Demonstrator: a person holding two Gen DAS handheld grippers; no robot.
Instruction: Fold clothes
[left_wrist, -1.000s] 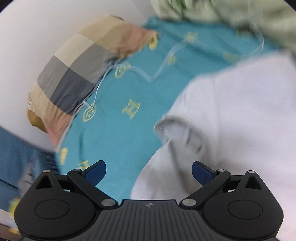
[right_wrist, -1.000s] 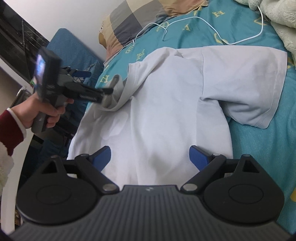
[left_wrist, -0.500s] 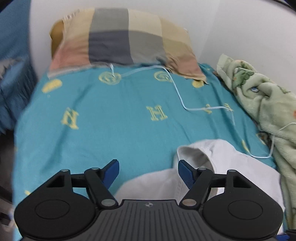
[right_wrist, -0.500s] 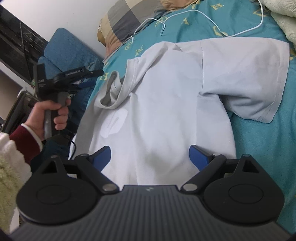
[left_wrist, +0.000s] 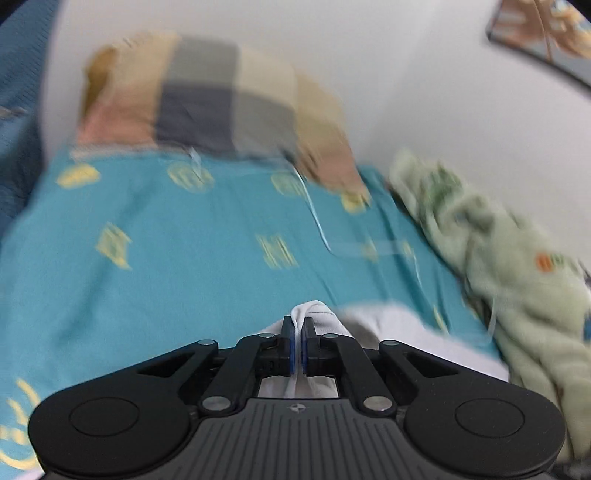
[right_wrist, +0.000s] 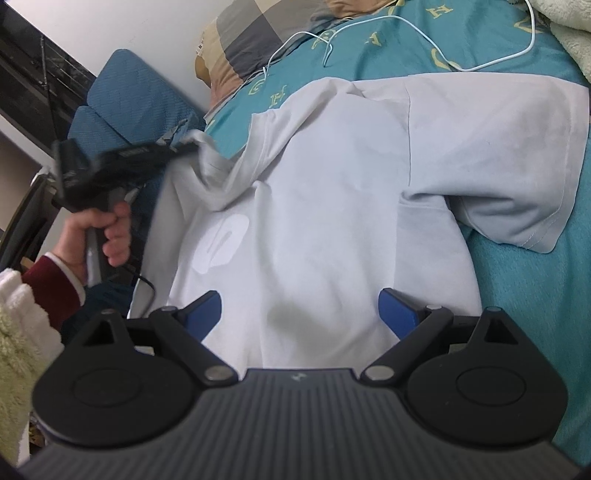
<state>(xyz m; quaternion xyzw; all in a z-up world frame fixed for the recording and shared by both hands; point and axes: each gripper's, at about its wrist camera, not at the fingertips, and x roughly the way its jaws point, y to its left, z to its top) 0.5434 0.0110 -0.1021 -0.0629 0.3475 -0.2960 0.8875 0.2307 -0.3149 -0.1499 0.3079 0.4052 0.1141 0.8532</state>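
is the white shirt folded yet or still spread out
Mostly spread: the shirt lies flat on the bed, one sleeve out; the left gripper pinches the other sleeve.

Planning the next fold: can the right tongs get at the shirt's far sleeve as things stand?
Probably yes. The right tongs are open over the white shirt, and the sleeve lies flat and uncovered on the bedsheet, nothing between.

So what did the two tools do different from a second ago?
The left tool was open beside the white T-shirt; it has now closed on the shirt's left sleeve edge, which bunches between its fingers, and it is tugging that sleeve out sideways. The right tool stayed open above the shirt's lower part. The pillow, white cable and teal sheet stayed put.
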